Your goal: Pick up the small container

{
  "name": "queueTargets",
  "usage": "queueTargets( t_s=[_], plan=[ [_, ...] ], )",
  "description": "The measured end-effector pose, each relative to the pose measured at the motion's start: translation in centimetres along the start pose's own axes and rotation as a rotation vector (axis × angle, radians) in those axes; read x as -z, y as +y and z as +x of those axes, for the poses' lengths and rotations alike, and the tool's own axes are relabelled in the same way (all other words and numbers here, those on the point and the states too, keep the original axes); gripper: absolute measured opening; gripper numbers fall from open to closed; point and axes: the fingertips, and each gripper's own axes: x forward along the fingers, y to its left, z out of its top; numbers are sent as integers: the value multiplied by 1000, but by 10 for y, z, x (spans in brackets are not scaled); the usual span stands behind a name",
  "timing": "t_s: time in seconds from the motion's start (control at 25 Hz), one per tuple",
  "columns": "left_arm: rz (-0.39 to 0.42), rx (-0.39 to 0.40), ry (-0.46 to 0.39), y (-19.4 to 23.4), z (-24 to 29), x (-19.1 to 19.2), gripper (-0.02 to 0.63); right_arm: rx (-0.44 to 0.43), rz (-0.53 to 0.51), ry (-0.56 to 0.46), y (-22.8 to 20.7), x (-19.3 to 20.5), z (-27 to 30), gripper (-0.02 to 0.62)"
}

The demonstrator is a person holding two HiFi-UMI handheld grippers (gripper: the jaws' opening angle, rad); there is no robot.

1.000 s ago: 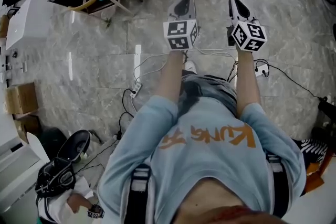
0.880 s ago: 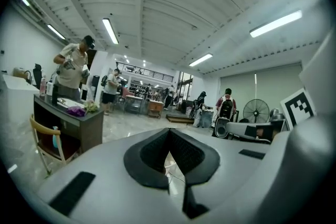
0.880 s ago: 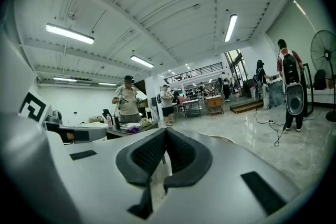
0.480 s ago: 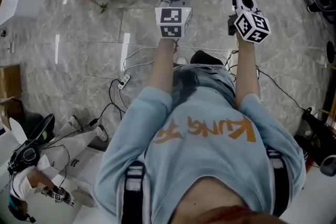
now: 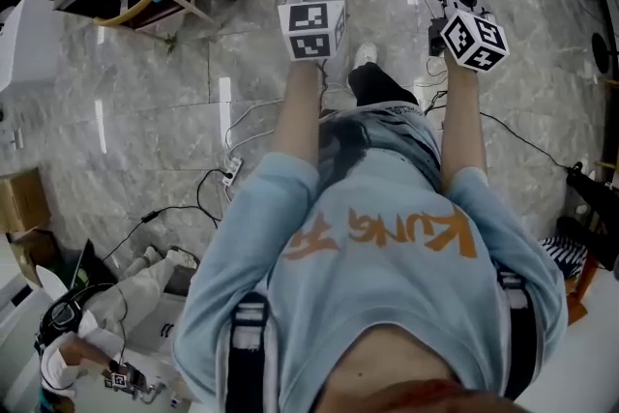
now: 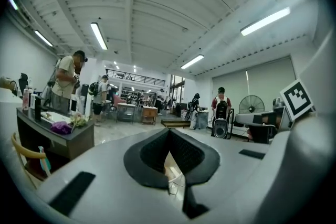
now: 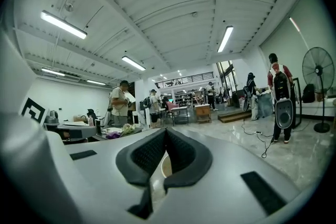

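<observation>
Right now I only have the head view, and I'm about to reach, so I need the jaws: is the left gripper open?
Observer: No. In the left gripper view, the left gripper has its pads together at the tips, with nothing between them.
Operator: And the right one?
Observer: The right gripper is shut and empty as well. A pale curved rim, probably the basin, shows through the gap below its pads.
Operator: Is anyone ahead of me?
Observer: Yes, but well off across the room: a person with a backpack stands near a pedestal fan.
</observation>
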Motion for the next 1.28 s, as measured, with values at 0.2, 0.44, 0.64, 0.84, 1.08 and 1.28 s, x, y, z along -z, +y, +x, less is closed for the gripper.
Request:
queueTargets(
  t_s=[0.2,0.44,0.64,0.84,1.08,1.28],
  plan=[
    [62,23,-11,-5,33,-5,23,7,19,-46,-25,-8,27,11],
    [73,-50,-5,37,97,-11,25,-53,34,-58,-45,-1,107,11],
    [60,-79,22,52,190,-11,24,-26,128,-104,-108,-11,193,11],
    [60,-56,72,31,290,-9,23,-92,88,-119,-151,-27,265,12],
    [26,-61,129,25,410,-4,23,-59,140,-68,-236,-19,354,11],
    [61,-44,170,15,451,-4,23,-92,194,-66,-260,-18,391,11]
  ],
)
